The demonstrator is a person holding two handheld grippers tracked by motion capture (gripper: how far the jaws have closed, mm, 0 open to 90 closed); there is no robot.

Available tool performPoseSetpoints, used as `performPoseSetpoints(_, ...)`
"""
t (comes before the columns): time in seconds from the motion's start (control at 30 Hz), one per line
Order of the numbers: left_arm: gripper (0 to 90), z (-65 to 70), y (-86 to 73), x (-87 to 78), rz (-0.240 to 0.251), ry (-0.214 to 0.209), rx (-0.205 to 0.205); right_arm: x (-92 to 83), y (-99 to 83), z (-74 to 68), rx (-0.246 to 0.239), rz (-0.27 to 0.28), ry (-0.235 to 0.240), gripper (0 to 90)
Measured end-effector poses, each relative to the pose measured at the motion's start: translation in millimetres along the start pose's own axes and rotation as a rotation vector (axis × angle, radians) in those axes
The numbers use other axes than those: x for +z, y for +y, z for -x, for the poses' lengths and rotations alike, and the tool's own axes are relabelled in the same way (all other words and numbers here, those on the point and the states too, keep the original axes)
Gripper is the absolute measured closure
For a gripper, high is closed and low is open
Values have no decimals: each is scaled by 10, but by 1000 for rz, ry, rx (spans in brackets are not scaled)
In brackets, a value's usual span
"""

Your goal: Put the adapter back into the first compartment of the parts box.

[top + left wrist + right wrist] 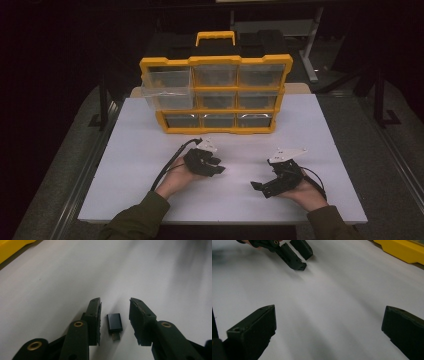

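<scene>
A small black adapter with a metal plug at its near end lies flat on the white table. My left gripper rests low over it with one jaw on each side. A gap shows between each pad and the adapter, so the gripper is open around it. In the high view my left gripper is left of centre, pointing right. My right gripper lies on the right side, pointing left. Its jaws are spread wide open over bare table, and the left gripper appears far off in its view.
A yellow drawer organizer with clear drawers and a top handle stands at the back of the table. Its upper-left drawer is pulled out. The organizer's yellow base edges into both gripper views. Dark floor surrounds the table.
</scene>
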State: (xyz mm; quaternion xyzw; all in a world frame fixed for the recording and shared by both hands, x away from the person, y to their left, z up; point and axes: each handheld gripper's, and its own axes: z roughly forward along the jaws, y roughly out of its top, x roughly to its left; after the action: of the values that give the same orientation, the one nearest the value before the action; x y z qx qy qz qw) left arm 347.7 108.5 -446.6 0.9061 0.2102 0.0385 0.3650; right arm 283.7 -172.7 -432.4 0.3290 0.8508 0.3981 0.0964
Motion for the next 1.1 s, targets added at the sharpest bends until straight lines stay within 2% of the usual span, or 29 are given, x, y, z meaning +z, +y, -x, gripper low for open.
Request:
performPoseSetpoints(0.17,676,24,-11,31,-16,8,2,-1,0,-1,0,-1,2,0)
performPoseSetpoints(0.23,690,26,-11,32,-29,18,24,0,0,0,0,-1,4,0)
performPoseSetpoints(0.47,723,47,-7,39,-40,40,54,0,-1,4,1,0,6,0)
performPoseSetpoints(1.1,762,52,-18,38,-32,48,54,6,0,-8,-5,-3,8,0)
